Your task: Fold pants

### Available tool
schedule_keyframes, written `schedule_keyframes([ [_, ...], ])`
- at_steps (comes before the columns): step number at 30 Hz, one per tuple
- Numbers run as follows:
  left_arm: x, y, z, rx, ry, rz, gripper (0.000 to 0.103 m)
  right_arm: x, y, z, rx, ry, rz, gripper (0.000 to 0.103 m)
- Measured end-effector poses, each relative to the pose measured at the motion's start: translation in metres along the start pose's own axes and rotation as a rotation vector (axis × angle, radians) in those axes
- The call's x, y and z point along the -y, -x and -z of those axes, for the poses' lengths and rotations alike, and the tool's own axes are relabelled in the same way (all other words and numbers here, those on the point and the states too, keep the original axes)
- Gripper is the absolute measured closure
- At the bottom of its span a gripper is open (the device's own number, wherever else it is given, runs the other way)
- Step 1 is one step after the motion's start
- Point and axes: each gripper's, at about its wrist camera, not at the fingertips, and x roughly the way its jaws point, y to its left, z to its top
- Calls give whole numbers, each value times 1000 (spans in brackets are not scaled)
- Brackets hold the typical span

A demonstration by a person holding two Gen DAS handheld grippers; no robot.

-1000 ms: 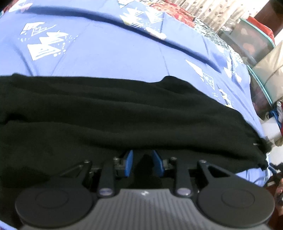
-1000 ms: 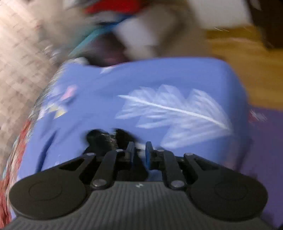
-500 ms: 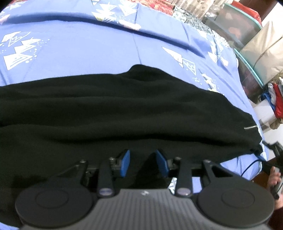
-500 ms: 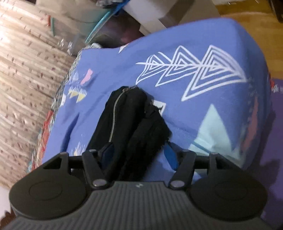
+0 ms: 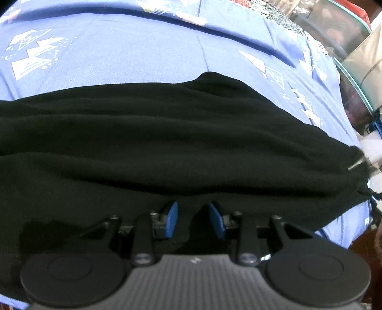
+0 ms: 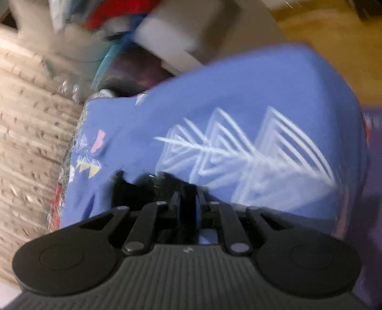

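Observation:
Black pants (image 5: 167, 133) lie stretched sideways across a blue patterned bedsheet (image 5: 119, 54) in the left wrist view. My left gripper (image 5: 193, 220) sits over the near edge of the pants, its blue pads partly open, with black cloth between and under them. In the blurred right wrist view, my right gripper (image 6: 187, 206) has its fingers nearly together on the black end of the pants (image 6: 133, 190) on the sheet (image 6: 262, 95), near the bed's end.
Clear storage bins (image 5: 339, 26) and a beige bag stand beyond the right edge of the bed. In the right wrist view a woven beige surface (image 6: 26, 147) lies on the left, with piled clutter (image 6: 133, 21) and wooden floor (image 6: 334, 31) past the bed.
The right gripper, open wide over the pants end half a second ago, has shut on it and is moving, blurring the view. The left gripper stays partly open at the pants' edge.

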Motion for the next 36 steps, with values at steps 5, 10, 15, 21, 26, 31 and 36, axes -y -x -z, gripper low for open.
schedule_keyframes([
  [5,4,-1,-1,-7,-36,1,66,-7,37,7,122,23,25,61],
  [10,3,-3,-2,-1,-24,11,62,-61,53,18,148,291,-43,61],
  [15,0,-2,0,3,-14,25,62,-73,4,32,40,351,58,61],
  [21,-3,1,1,2,-8,25,65,-82,-36,29,-14,300,139,92],
  [26,-6,4,0,7,5,30,67,-118,37,40,157,437,20,92],
  [31,-4,2,1,-1,-17,22,65,-73,7,46,64,423,256,71],
  [36,0,22,3,27,-40,67,63,-66,33,54,189,302,221,58],
])
